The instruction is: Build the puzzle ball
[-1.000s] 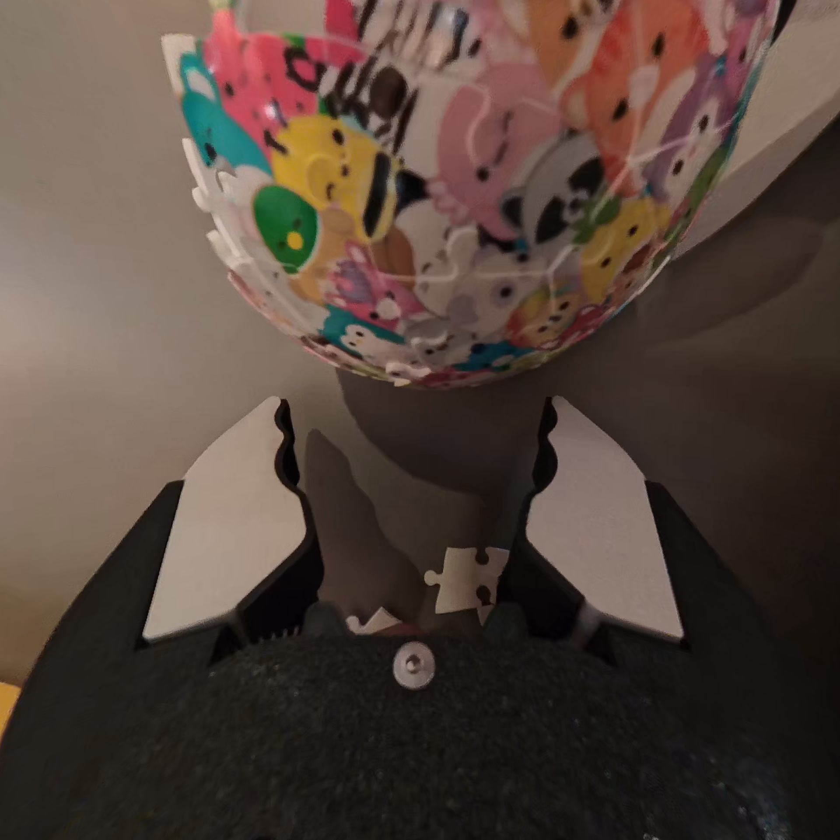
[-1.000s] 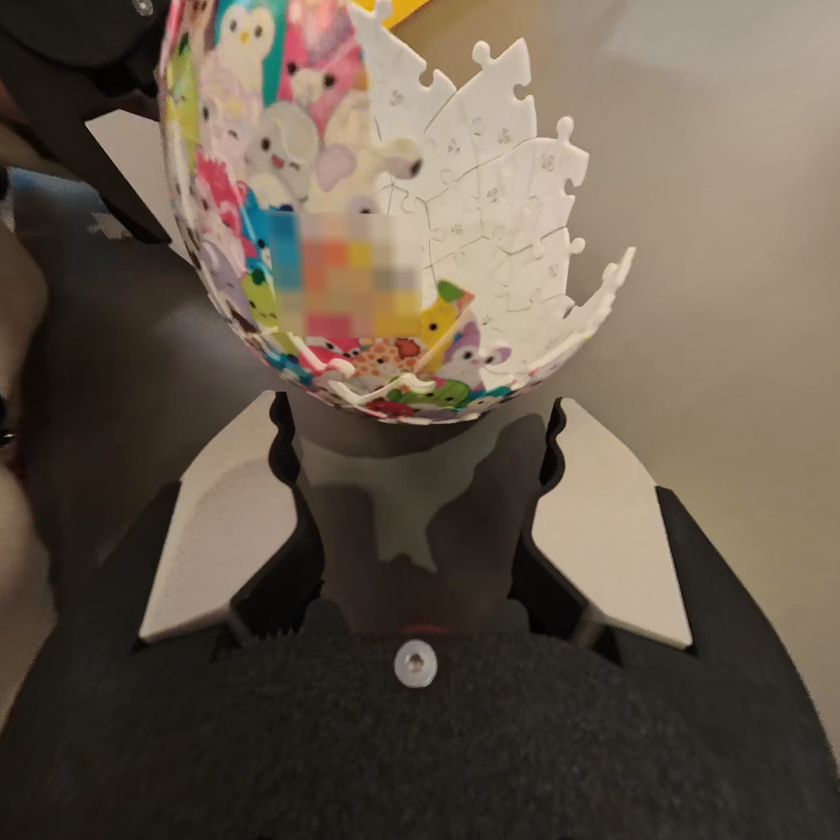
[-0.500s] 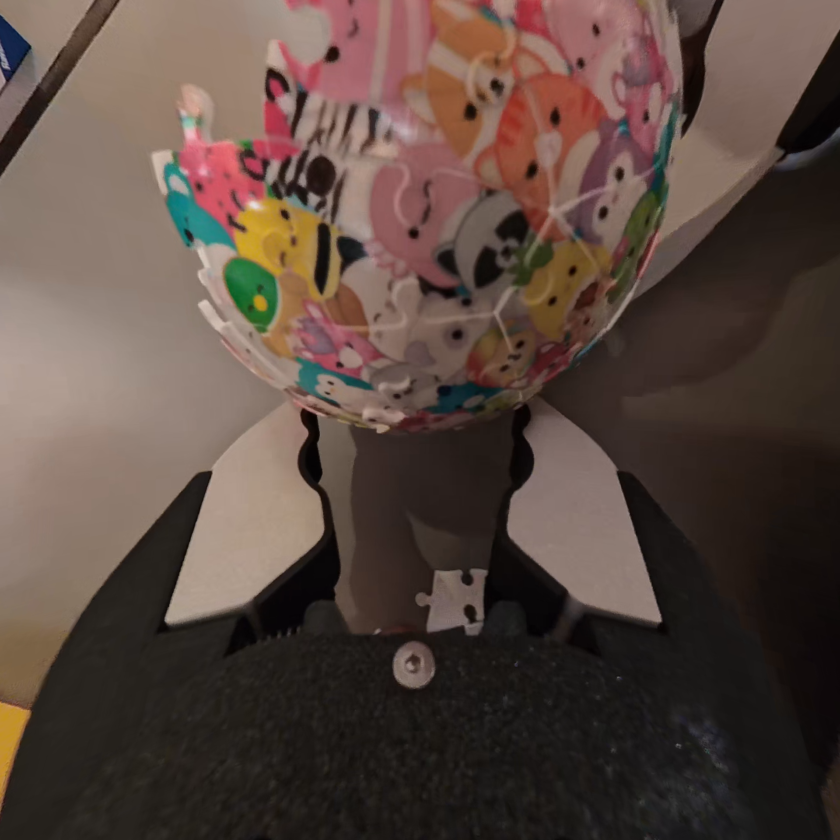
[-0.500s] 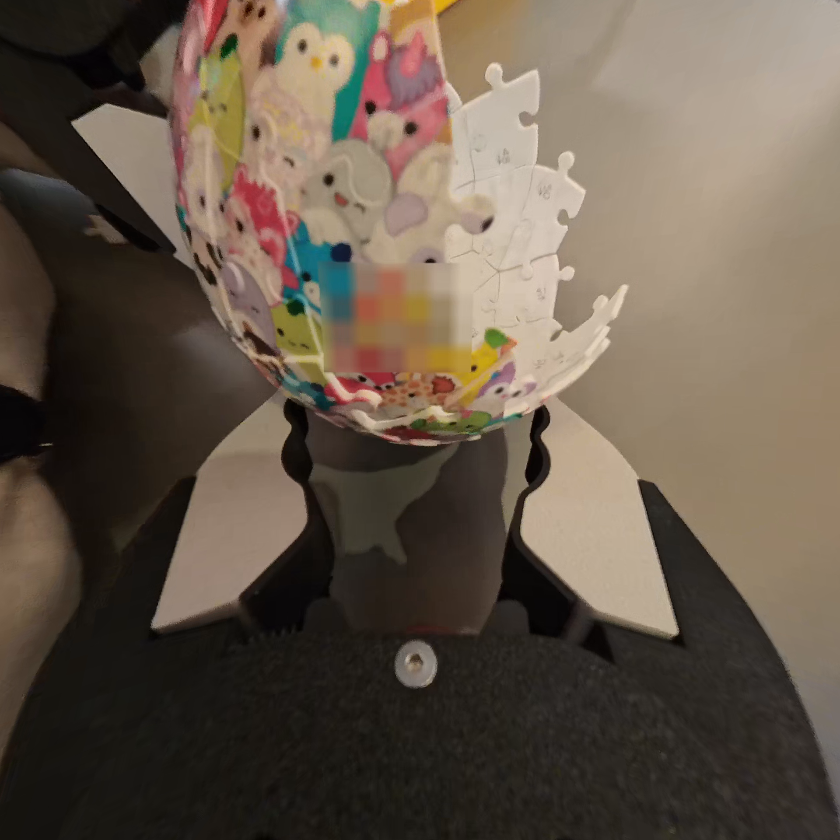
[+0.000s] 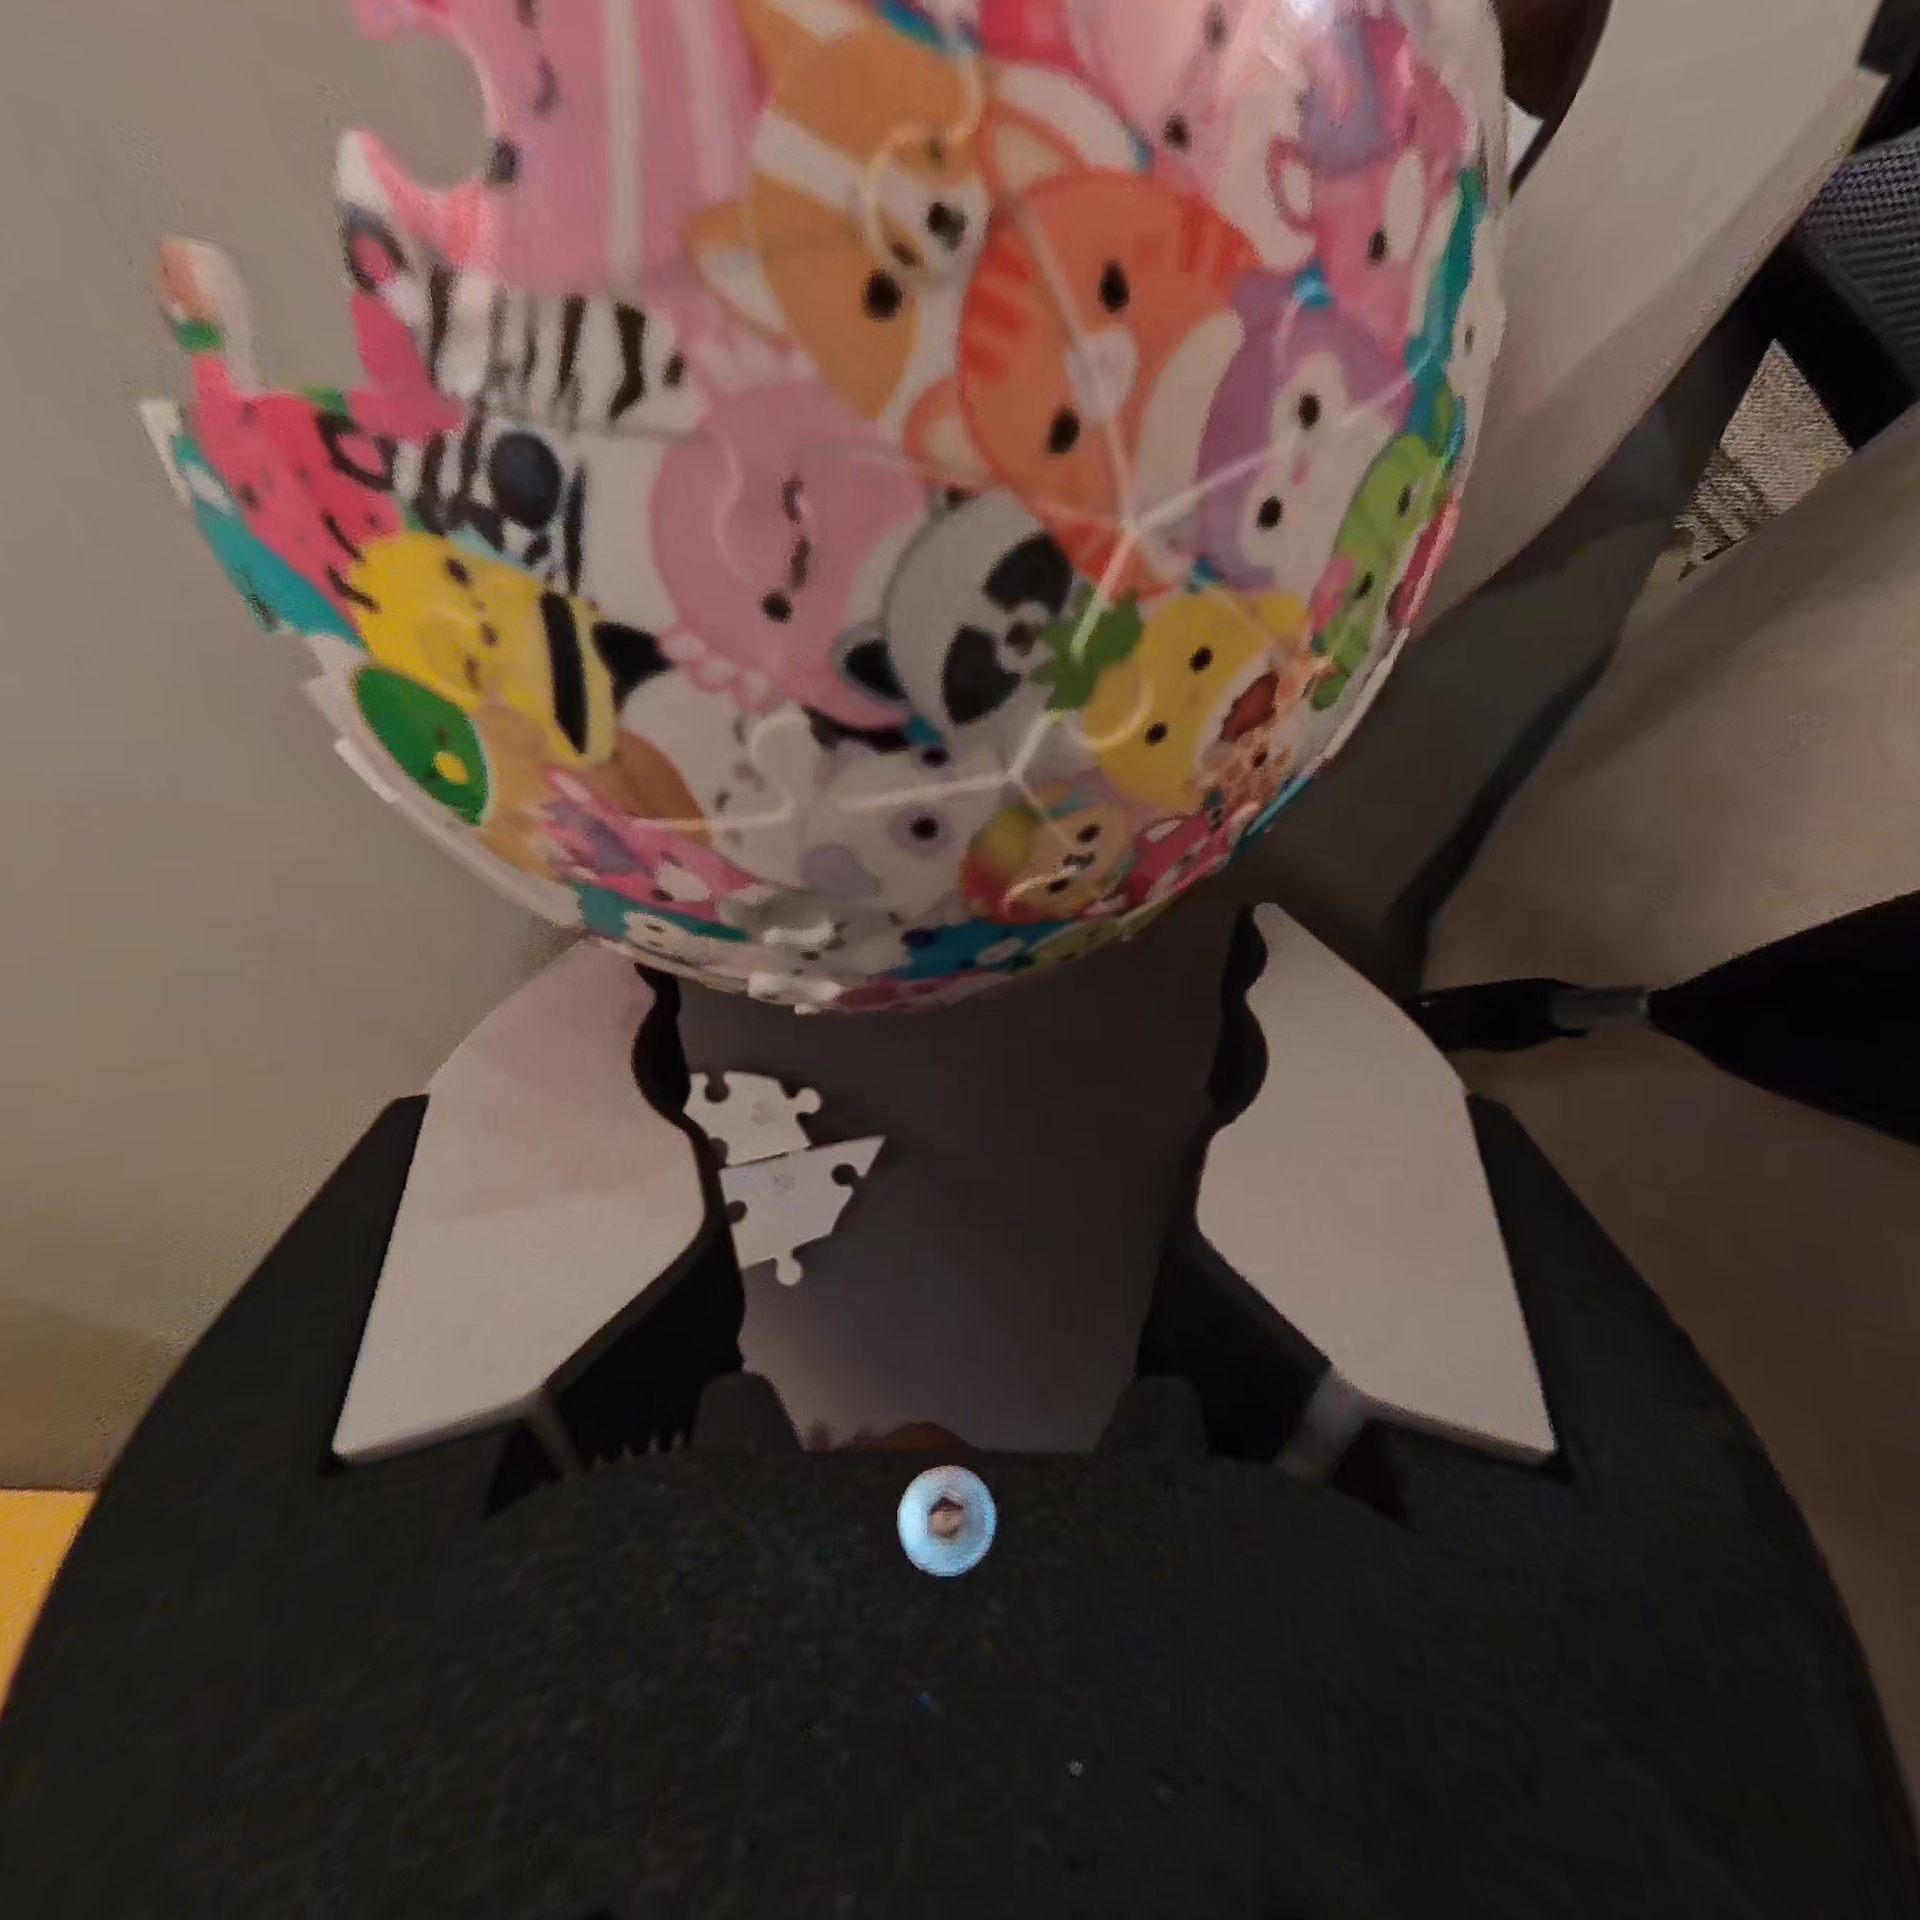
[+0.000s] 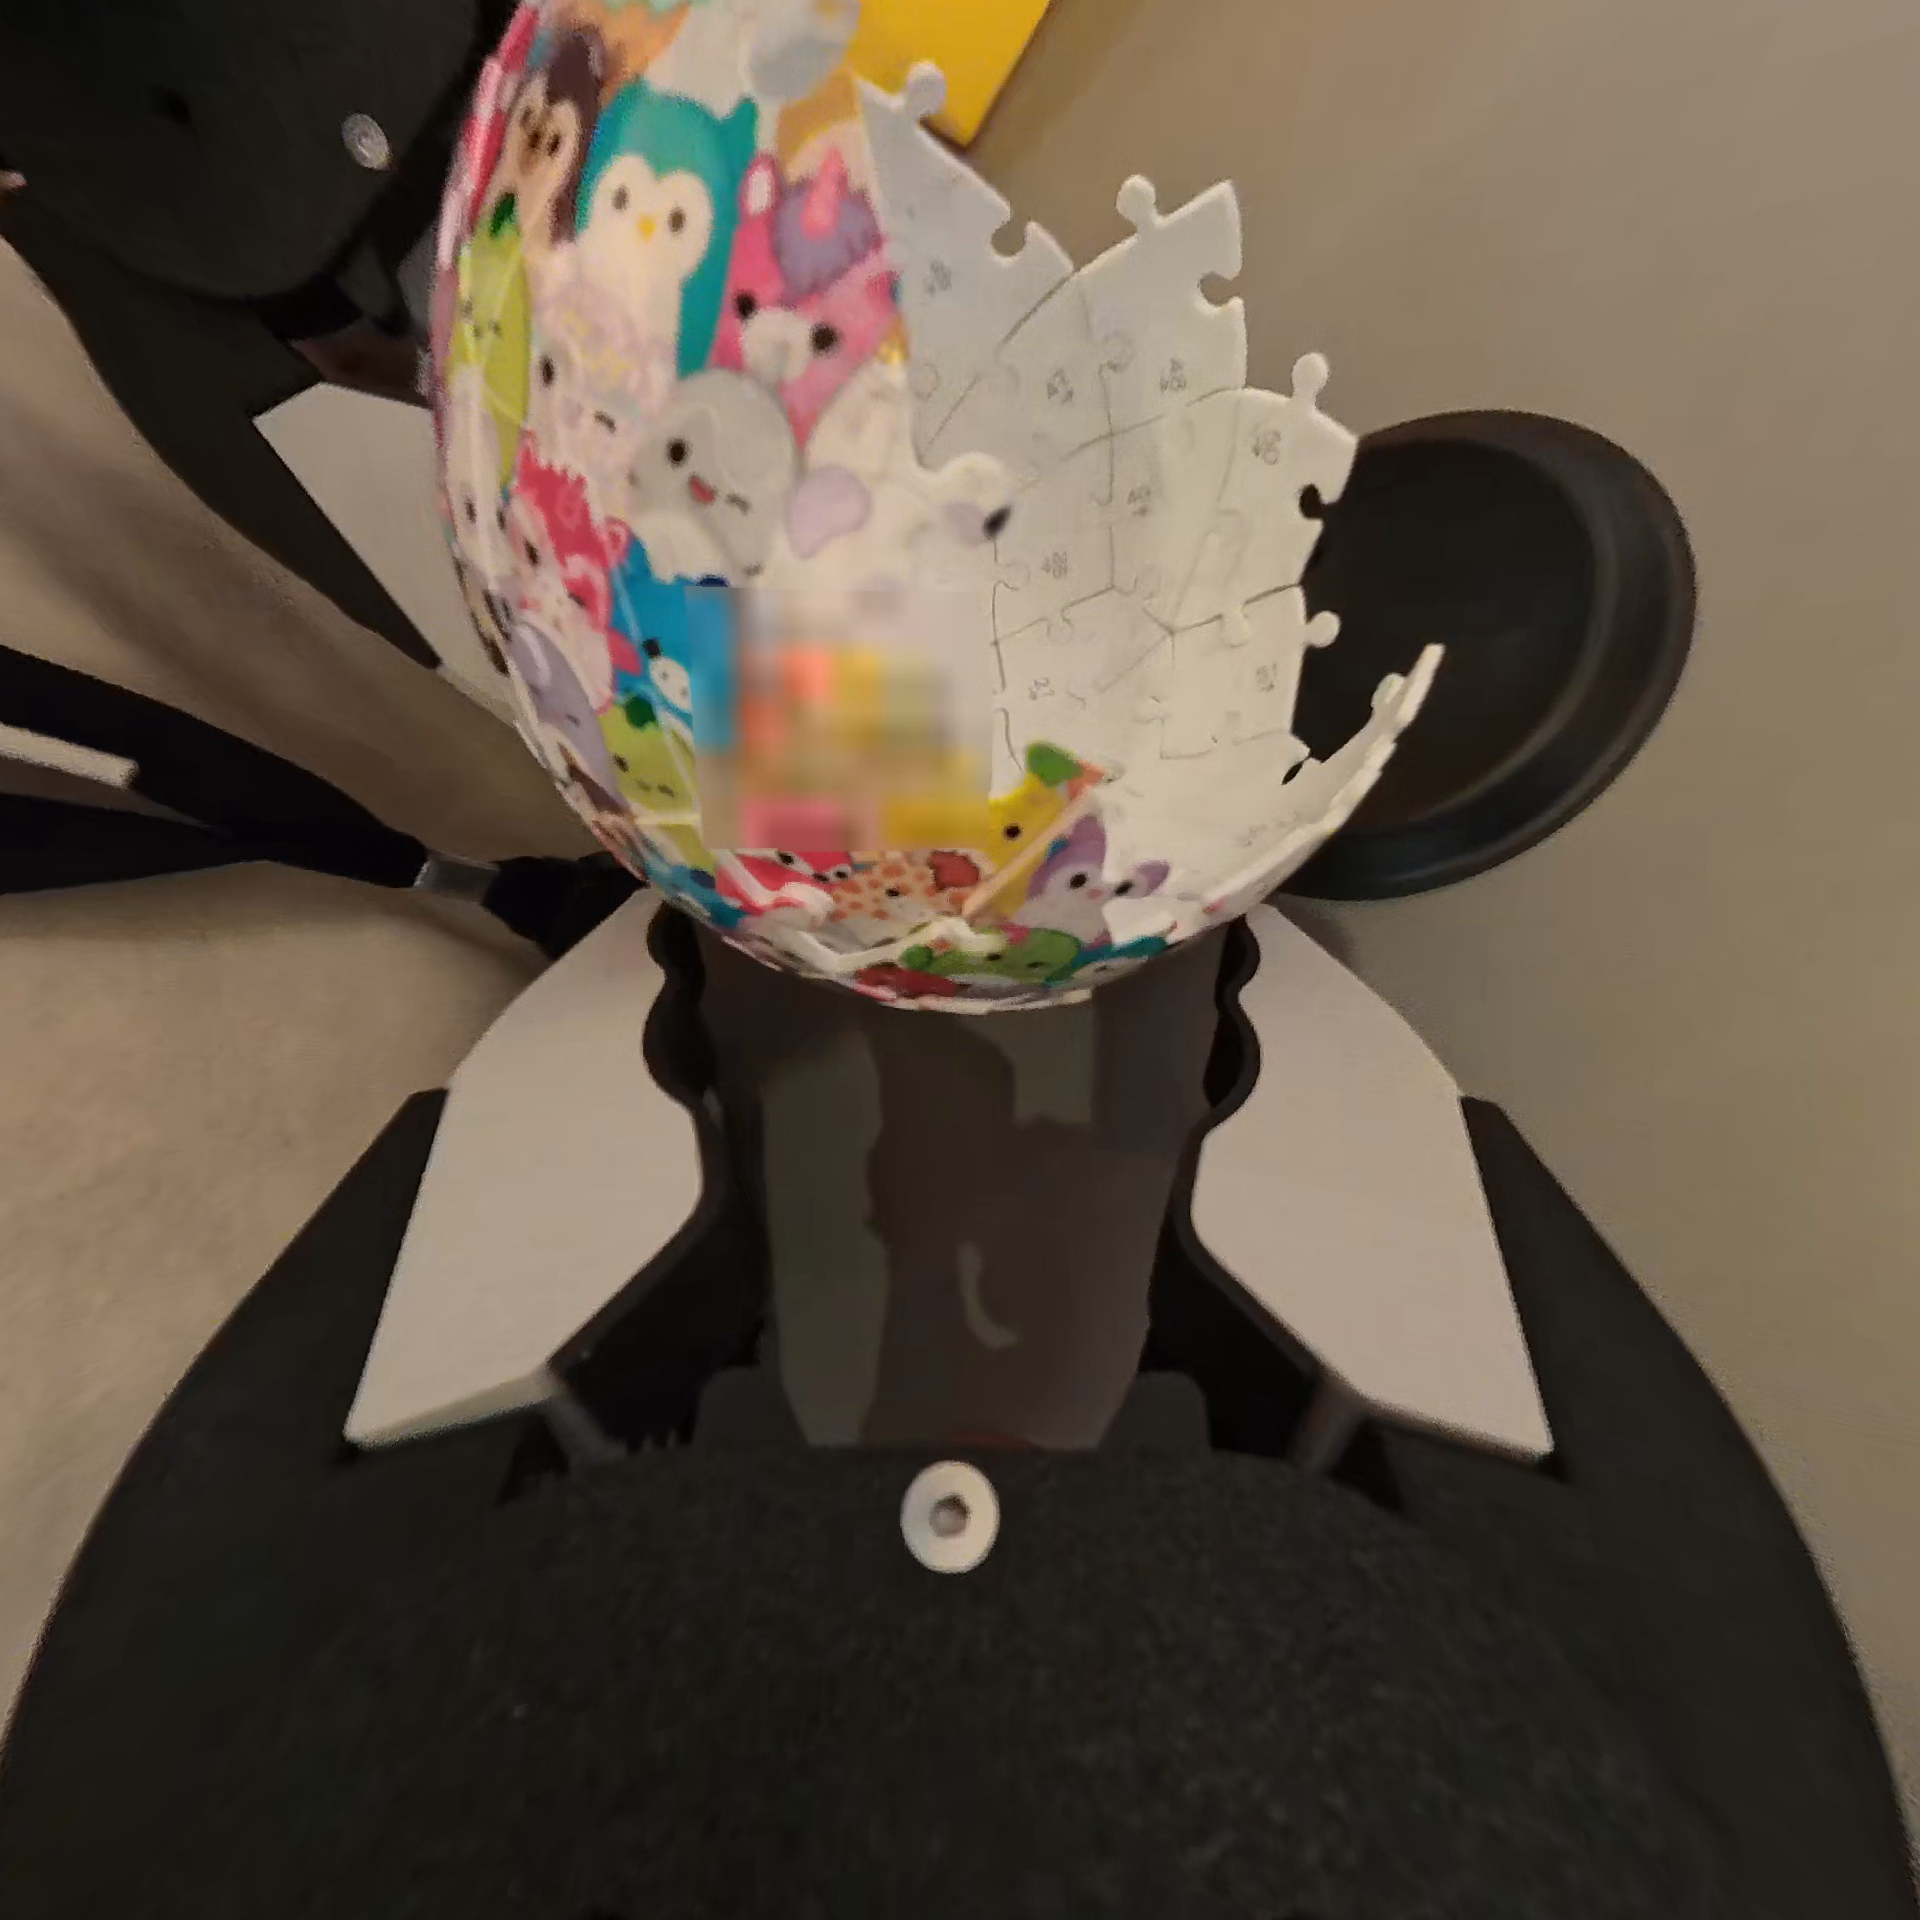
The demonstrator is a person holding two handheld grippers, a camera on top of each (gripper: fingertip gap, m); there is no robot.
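Observation:
The puzzle ball is a part-built shell printed with bright cartoon animals. In the right wrist view its open side shows the white inner faces and jagged rim. My left gripper has its jaws wide apart, fingertips against the ball's near underside. My right gripper stands the same way on the opposite side. The ball sits between the two grippers. Two loose white pieces lie face down on the table beside my left gripper's left finger.
A round black dish stands on the beige table, just right of the ball. A yellow object lies behind the ball. Black chair parts are at the right of the left wrist view.
The ball has come closer in both views. Both jaws narrowed, then widened again. The loose pieces now show at the left finger, and the black dish has come into the right view.

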